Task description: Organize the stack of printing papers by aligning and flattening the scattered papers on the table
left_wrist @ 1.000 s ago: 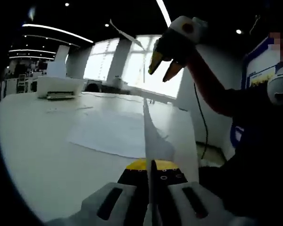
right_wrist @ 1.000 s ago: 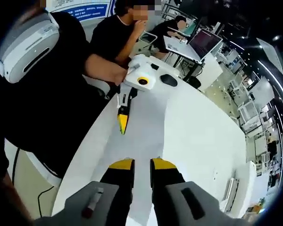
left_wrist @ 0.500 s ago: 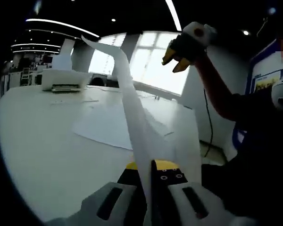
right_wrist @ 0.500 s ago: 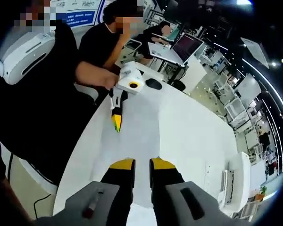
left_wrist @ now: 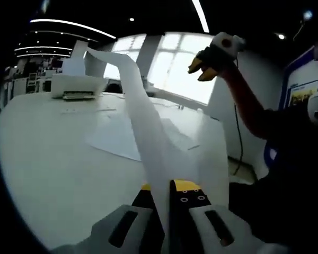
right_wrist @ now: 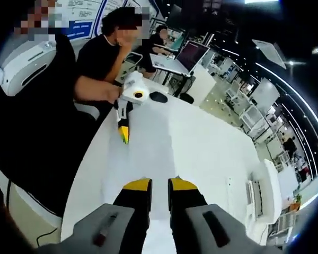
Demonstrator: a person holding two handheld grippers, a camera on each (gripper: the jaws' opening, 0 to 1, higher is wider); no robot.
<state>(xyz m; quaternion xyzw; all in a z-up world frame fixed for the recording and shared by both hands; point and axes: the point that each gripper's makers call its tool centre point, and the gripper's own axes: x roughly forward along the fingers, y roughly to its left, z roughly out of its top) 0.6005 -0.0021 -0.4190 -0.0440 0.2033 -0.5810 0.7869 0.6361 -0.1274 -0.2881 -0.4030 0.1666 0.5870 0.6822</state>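
My left gripper (left_wrist: 168,186) is shut on a white sheet of paper (left_wrist: 143,121). The sheet rises from the jaws and curls up toward the left. More sheets (left_wrist: 122,138) lie loosely spread on the white table (left_wrist: 47,159). My right gripper (left_wrist: 202,64) hangs in the air high above the table, its yellow tips slightly apart. In the right gripper view the right gripper (right_wrist: 159,185) stands open with nothing between its fingers, above the papers (right_wrist: 148,159). The left gripper (right_wrist: 124,132) shows farther off, by the table's edge.
A white printer (left_wrist: 74,85) stands at the table's far end, with a few sheets in front of it. The person holding the grippers (right_wrist: 37,106) is close against the table edge. Other people sit at a laptop (right_wrist: 188,53) beyond.
The held sheet, seen edge-on before, has flopped over to the left and curls. The right gripper has lifted higher and farther from the left gripper.
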